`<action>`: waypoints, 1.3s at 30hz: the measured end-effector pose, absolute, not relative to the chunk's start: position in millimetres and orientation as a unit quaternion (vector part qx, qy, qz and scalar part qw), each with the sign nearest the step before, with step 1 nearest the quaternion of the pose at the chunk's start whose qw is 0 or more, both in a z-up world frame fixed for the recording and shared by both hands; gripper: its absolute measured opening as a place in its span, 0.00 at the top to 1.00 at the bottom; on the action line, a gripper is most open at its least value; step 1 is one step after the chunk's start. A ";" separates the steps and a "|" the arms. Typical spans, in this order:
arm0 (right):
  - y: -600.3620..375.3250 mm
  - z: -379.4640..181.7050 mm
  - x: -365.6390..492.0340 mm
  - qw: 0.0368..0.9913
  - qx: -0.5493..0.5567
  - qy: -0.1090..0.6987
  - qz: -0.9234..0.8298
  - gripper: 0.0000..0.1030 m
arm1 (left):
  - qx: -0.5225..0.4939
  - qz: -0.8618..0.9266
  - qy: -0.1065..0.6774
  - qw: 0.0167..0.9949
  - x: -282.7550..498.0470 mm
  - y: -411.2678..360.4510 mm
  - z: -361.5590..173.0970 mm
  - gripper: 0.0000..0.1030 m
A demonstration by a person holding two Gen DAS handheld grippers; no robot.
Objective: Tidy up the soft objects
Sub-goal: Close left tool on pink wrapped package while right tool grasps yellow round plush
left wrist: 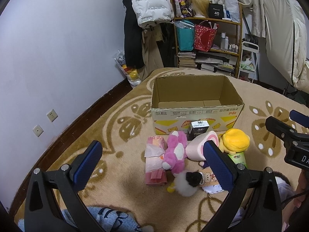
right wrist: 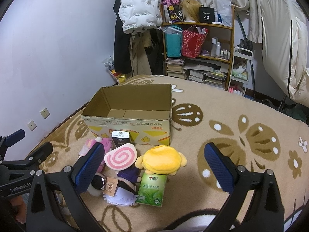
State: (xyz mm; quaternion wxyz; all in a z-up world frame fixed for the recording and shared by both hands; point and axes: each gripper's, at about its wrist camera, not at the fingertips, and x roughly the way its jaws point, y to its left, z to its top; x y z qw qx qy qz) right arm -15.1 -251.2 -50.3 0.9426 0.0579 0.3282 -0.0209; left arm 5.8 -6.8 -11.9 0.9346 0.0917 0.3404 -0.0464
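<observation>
An open, empty cardboard box [left wrist: 197, 114] [right wrist: 127, 125] stands on the beige carpet. In front of it lies a pile: a pink plush [left wrist: 176, 152], a pink swirl roll cushion [left wrist: 200, 145] [right wrist: 120, 157], a yellow plush [left wrist: 234, 140] [right wrist: 162, 159], a small doll with black and white fur [left wrist: 190, 180] [right wrist: 117, 187], a pink tissue pack [left wrist: 155, 162], a green tissue pack [right wrist: 151, 190] and a black carton [left wrist: 199, 129] [right wrist: 120, 136]. My left gripper [left wrist: 150, 164] is open above the pile's left side. My right gripper [right wrist: 152, 171] is open above the right side. Both are empty.
A wooden shelf [left wrist: 208, 44] [right wrist: 199, 54] with bags, books and bottles stands at the back by hanging coats [left wrist: 146, 9]. A white cart [right wrist: 239, 71] stands right of it. The wall [left wrist: 58, 58] with sockets runs along the left. Patterned carpet [right wrist: 241, 135] spreads to the right.
</observation>
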 end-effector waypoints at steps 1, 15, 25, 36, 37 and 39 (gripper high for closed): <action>-251.3 -51.0 -15.1 0.942 0.059 0.329 -0.020 0.00 | 0.093 -0.046 0.341 0.934 6.3 -7.2 -12.2 0.00; -253.5 -61.9 20.0 0.928 0.063 0.367 -0.019 0.00 | 0.061 -0.067 0.399 0.912 51.2 -2.9 -19.9 0.00; -244.1 -90.6 57.1 0.911 0.065 0.407 -0.007 0.00 | 0.079 -0.064 0.444 0.890 98.7 -8.0 -46.9 0.00; -244.6 -116.0 82.7 0.894 0.082 0.440 0.001 0.00 | 0.087 -0.050 0.495 0.863 133.2 0.8 -86.8 0.00; -245.8 -118.5 83.8 0.892 0.085 0.444 -0.001 0.00 | 0.087 -0.048 0.501 0.860 134.9 2.2 -90.5 0.00; -249.3 -124.4 86.3 0.887 0.092 0.453 -0.007 0.00 | 0.089 -0.045 0.511 0.854 137.4 4.5 -97.1 0.00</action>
